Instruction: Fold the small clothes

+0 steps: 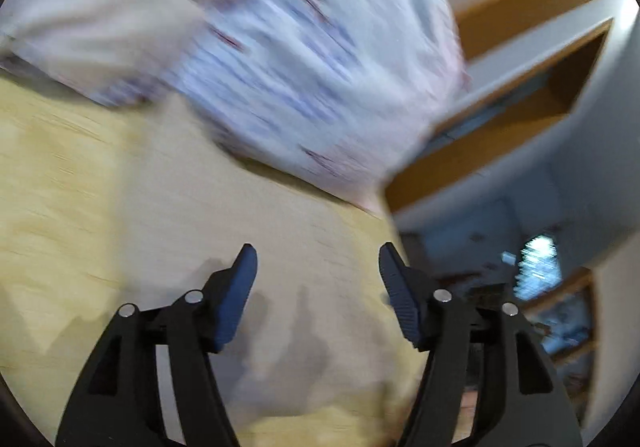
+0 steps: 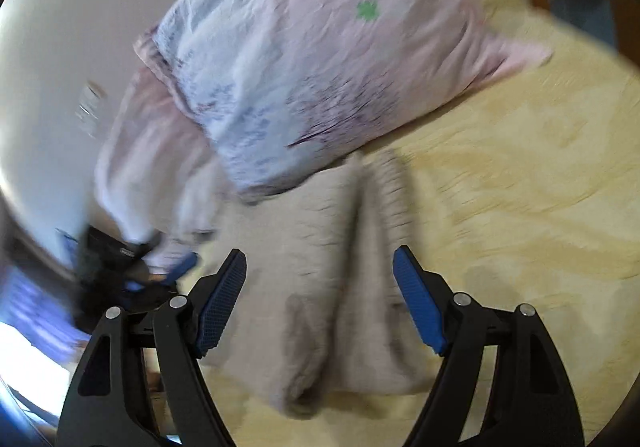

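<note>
A small beige garment (image 2: 332,267) lies folded on the yellow bedspread (image 2: 520,183), with a long crease down its middle. It shows in the left wrist view (image 1: 248,215) too, blurred by motion. My right gripper (image 2: 320,267) is open and empty, hovering just above the near part of the garment. My left gripper (image 1: 318,263) is open and empty above the garment's edge near the bed's side. The left gripper (image 2: 160,267) also appears at the left of the right wrist view, blurred.
A pink and white patterned pillow (image 2: 320,59) rests on the bed just beyond the garment, against a white wall (image 2: 80,27). It is also in the left wrist view (image 1: 312,59). A wooden shelf unit (image 1: 520,107) stands beside the bed on the right.
</note>
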A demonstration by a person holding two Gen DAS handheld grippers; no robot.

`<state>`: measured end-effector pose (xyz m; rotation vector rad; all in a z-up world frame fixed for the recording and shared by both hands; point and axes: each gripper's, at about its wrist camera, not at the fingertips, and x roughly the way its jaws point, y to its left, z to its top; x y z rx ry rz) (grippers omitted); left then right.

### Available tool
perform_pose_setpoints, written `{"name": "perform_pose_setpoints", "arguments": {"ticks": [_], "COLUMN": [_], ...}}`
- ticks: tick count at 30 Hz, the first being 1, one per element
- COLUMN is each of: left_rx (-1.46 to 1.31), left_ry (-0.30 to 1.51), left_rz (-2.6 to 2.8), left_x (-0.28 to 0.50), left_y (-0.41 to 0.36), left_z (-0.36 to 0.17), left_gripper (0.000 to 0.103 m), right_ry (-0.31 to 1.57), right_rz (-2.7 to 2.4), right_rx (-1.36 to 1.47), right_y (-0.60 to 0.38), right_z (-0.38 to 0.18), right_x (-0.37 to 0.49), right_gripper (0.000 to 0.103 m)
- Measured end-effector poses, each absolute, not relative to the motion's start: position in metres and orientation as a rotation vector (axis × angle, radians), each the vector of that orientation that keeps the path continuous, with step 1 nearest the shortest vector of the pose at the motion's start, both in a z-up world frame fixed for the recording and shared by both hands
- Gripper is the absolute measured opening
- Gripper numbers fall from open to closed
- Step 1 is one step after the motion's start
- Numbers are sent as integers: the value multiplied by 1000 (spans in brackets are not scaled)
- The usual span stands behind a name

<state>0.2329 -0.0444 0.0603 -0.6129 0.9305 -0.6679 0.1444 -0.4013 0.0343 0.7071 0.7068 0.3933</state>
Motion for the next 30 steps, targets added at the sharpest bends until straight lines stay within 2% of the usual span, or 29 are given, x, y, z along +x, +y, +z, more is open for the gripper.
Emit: {"name": "perform_pose_setpoints", "arguments": {"ticks": [2,4,7,10,14,16,18,19,20,22,24,30], "left_rx": [-589,-596,-604,-598,-603,-617,-642,-668,-682,-692,-711,-710], "left_ry": [947,986,1042,1079,1087,1100,1125,1140,1134,1131,1139,1153], "left_rz": [-578,-526,-493,-500,-513,-523,-532,-537,-540,-541,-539,-554], "left_x": [235,238,242,243,244,245,244,244,243,243,242,238], "left_y": [-22,-9,-2,-5,-15,-17,-19,-19,-18,-17,-14,-17], "left_z": [52,39,20,6,2,-2,-8,-13,-14,-16,-17,-14], "left_gripper": [64,64,64,66,71,72,73,74,74,74,74,77], "right_ry": [752,814,883,941,941,933,935,930,922,900,855,562], "right_rz": [429,436,424,415,375,382,399,401,401,408,402,344], "right_rx": [748,757,725,701,694,709,733,747,765,797,761,355], "right_y": [-398,-390,-379,-369,-366,-364,-361,-361,-362,-365,-364,-336], "right_z": [30,25,20,13,10,7,2,-1,-4,-6,1,83], "right_x": [155,166,176,181,189,198,206,210,214,217,213,173], "right_gripper": [77,69,64,62,55,45,44,40,38,22,19,16]}}
